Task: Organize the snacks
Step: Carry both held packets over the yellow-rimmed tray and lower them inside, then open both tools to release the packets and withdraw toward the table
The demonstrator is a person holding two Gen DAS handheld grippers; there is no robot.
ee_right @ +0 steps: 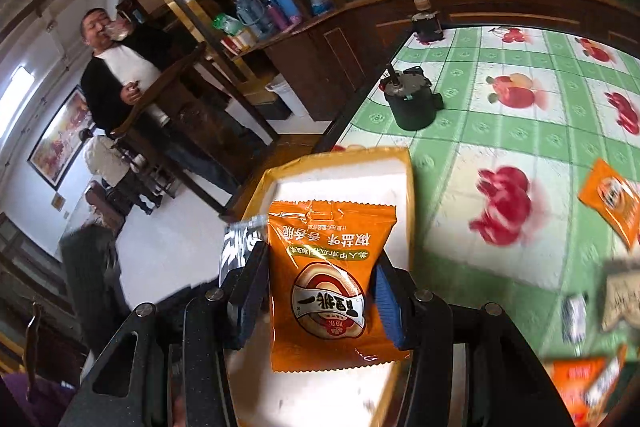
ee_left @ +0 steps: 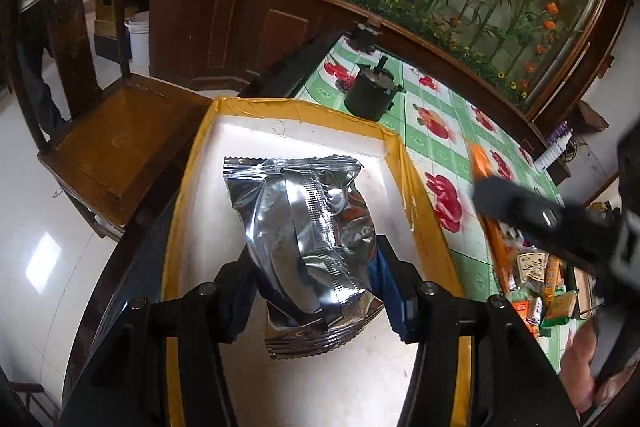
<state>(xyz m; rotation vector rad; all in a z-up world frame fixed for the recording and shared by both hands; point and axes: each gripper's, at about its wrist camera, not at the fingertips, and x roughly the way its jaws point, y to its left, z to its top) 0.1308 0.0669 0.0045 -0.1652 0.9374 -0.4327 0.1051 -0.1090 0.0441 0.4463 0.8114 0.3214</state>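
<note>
Left gripper (ee_left: pixel 316 291) jaws clamp a silver foil snack packet (ee_left: pixel 308 235), pinched at its lower half, the rest sticking out forward past the fingertips, over the white inside of the yellow-rimmed tray (ee_left: pixel 404 163). Right gripper (ee_right: pixel 316 301) jaws grip an orange snack packet (ee_right: pixel 330 283) by both side edges, packet upright between the pads, above the same tray's near end. More packets (ee_right: pixel 612 199) lie on the green fruit-print tablecloth (ee_right: pixel 480 131).
</note>
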